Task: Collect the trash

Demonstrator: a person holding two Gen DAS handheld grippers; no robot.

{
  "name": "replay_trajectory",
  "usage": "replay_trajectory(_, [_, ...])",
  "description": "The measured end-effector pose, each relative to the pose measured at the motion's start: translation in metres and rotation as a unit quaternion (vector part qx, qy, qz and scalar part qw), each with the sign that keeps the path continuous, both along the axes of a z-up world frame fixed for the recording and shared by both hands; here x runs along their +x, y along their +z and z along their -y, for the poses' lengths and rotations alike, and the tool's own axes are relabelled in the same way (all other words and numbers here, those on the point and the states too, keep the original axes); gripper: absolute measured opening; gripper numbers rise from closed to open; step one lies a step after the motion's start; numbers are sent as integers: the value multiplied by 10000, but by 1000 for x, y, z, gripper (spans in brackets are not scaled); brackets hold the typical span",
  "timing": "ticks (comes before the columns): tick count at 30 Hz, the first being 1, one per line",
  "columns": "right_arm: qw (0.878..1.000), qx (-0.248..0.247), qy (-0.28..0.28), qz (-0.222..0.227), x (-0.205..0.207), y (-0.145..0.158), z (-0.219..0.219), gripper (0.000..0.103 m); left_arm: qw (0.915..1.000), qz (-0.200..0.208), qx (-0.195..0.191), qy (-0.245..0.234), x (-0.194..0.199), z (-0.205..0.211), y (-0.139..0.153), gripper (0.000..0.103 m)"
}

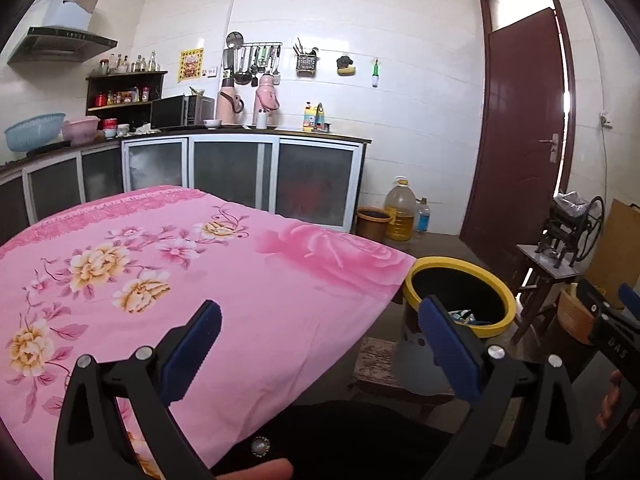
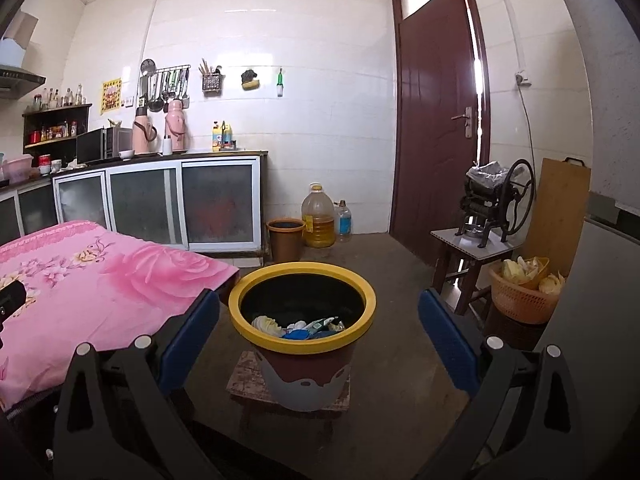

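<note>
Two blue-padded fingers of the left tool [image 1: 320, 346] fill the bottom of the left wrist view, spread wide and released, with nothing held between them. Beneath and to the left of them, from 9 to 12 o'clock, a desk covered in a pink floral cloth [image 1: 224, 280] is seen, and no loose trash can be made out on it. At 2 o'clock, just past the desk's corner, a yellow-rimmed bin [image 1: 502, 322] stands, partly hidden by the tool's right finger. Part of the right tool is glimpsed at the far right edge, along with fingertips of the person's hand [image 1: 610, 400].

In the right wrist view, the right tool [image 2: 320, 338] is likewise spread and released, holding nothing. The cloth-covered desk lies at 9 o'clock. The bin is framed dead centre at 12 o'clock, between the fingers, resting on a worn wooden stool [image 2: 244, 378]. Collected trash [image 2: 298, 326], pale and blue crumpled scraps, is shown at the bin's bottom; only a sliver of this is seen from the left view.

The right tool is judged nearer the bin and squarely aligned with its opening. With nothing visible left on the desk, the task seems nearly or fully done.
</note>
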State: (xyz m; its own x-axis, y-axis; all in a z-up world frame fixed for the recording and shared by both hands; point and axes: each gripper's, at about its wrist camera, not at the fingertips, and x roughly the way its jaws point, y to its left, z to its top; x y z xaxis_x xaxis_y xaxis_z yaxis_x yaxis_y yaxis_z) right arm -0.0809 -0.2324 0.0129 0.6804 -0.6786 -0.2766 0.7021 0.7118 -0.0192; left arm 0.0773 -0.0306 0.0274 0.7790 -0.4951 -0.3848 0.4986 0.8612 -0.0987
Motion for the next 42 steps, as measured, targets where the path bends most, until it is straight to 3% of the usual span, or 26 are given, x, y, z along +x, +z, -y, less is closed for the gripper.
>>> replay_trajectory(42, [9997,100,61,-201,-2,-12,5,95,9990,-25,109,-444,-12,20,-6,95])
